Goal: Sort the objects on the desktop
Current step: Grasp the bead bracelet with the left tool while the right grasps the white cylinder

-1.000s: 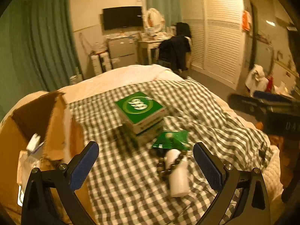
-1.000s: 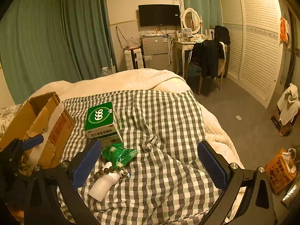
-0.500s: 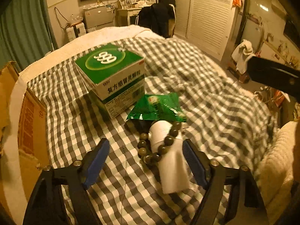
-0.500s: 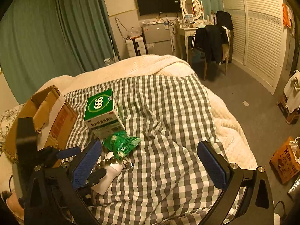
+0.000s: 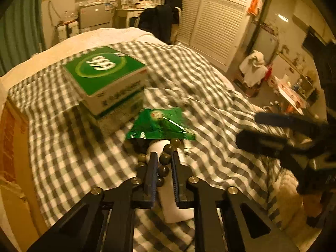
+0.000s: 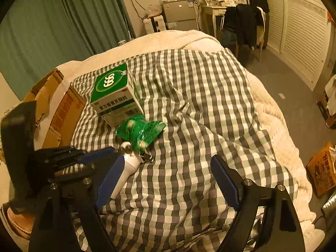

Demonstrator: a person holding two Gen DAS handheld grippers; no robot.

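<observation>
**Left tongs pinch the bead string on the checked cloth**

Left tongs (image 5: 164, 163) have just been closing, and their blue pads now squeeze a string of dark round beads (image 5: 166, 159) that loops round a white bottle (image 5: 178, 208). That bottle lies on its side on the grey-and-white checked cloth (image 5: 63, 151), its rounded end away from the camera. The right tongs (image 6: 166, 180) have been narrowing a little but stand wide apart above the cloth, with nothing between the pads; the white bottle lies just beyond their left pad. Touching the bottle's far end is a shiny green packet (image 5: 160, 124), crumpled and flat. Just behind it sits a green-and-white box (image 5: 105, 77) with "999" on top, resting on a second box. A cardboard box (image 6: 54, 105) stands at the cloth's left edge.
</observation>
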